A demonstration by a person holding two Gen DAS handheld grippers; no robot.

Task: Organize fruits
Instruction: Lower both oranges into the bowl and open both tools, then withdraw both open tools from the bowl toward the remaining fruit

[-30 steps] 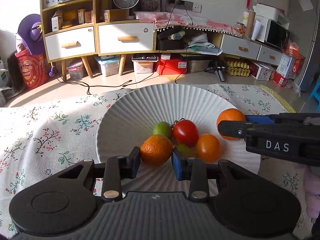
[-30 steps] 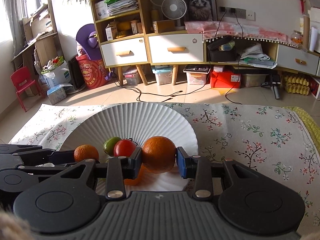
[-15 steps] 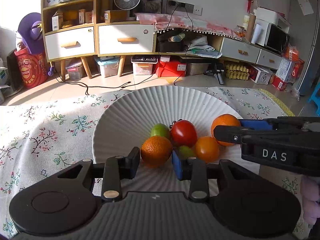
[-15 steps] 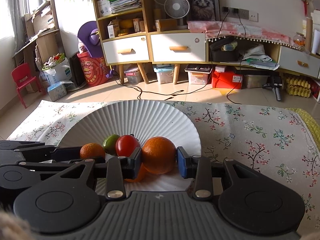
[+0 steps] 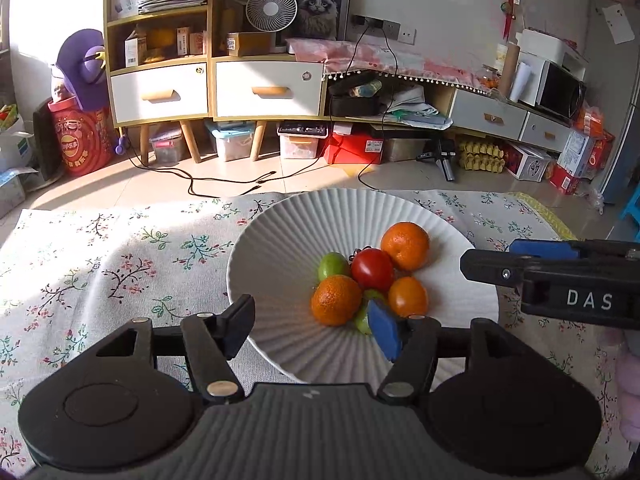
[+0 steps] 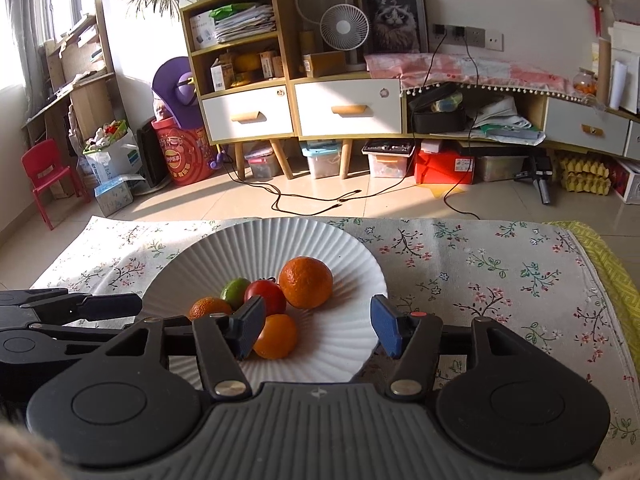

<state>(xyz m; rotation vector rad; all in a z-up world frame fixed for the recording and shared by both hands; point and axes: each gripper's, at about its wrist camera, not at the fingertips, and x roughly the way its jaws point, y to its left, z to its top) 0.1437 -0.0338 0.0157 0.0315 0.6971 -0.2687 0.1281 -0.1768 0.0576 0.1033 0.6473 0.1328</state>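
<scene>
A white ribbed plate [image 5: 288, 240] [image 6: 352, 252] on the floral cloth holds several fruits: a big orange [image 5: 405, 246] [image 6: 306, 282], a small orange [image 5: 336, 300] [image 6: 208, 307], a red tomato [image 5: 372, 269] [image 6: 266, 296], a green lime [image 5: 333, 265] [image 6: 236, 291], a small orange tomato [image 5: 408, 297] [image 6: 276, 336] and a green fruit [image 5: 363, 320] partly hidden. My left gripper [image 5: 316, 330] is open and empty just before the small orange. My right gripper [image 6: 318, 330] is open and empty at the plate's near edge; it also shows in the left wrist view [image 5: 560, 276].
The floral tablecloth [image 5: 120, 264] [image 6: 500, 280] covers the table around the plate. Beyond the far edge is the floor with cables, a shelf cabinet [image 6: 256, 92] and storage boxes.
Both grippers opened and let go of their oranges, which now lie on the plate. Both grippers drew back toward me, the left one shifting left.
</scene>
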